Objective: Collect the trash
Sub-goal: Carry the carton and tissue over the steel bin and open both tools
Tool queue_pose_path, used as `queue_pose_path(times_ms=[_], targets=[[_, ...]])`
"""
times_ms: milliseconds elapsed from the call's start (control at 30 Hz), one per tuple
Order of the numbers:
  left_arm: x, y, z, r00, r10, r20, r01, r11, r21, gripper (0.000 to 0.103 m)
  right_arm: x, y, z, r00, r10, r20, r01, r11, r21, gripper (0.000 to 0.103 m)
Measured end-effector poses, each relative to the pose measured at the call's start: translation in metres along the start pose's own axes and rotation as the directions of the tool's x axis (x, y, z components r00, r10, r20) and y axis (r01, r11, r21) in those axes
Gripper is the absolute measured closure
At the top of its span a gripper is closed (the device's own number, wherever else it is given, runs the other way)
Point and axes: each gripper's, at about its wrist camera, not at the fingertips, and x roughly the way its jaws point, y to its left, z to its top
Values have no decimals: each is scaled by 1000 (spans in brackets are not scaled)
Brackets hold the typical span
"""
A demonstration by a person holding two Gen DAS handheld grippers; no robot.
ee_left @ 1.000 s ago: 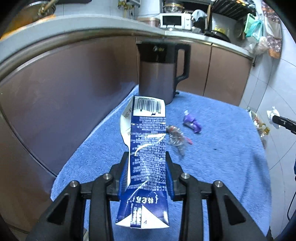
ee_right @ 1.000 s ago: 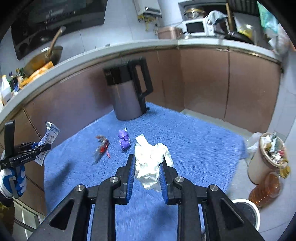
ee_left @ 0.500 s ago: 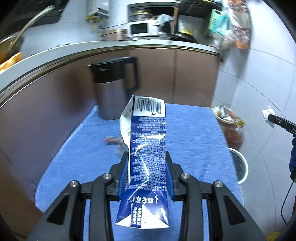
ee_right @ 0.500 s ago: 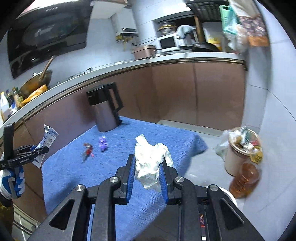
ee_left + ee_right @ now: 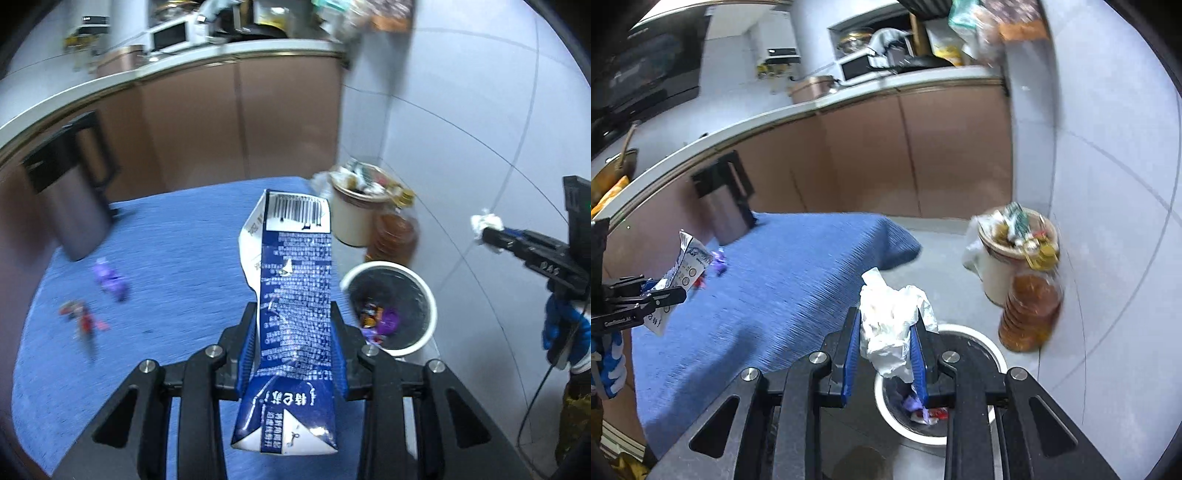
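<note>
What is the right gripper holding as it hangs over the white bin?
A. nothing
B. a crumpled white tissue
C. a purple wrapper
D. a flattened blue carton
B: in the right wrist view the right gripper is clamped on a crumpled white tissue above the white bin; the blue carton sits in the left gripper.

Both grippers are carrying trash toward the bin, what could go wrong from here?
The flattened carton in the left gripper is long; if released off-centre it might catch the white bin rim and fall outside. The tissue in the right gripper is light and may cling to the fingers.
</note>
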Motion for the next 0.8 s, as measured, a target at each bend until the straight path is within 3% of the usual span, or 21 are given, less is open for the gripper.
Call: queue_pose_path(times_ms=[200, 467, 800], targets=[[56, -56, 19, 996, -53, -74, 57, 997, 54, 70, 26, -40, -22, 998, -11, -66, 15, 998, 62, 77], [133, -110, 35, 984, -52, -168, 75, 989, 130, 70, 67, -76, -40, 991, -5, -137, 23, 992, 128, 77], [200, -141, 40, 971, -40, -236, 78, 985, 156, 69, 112, -102, -54, 979, -4, -203, 41, 983, 177, 76]])
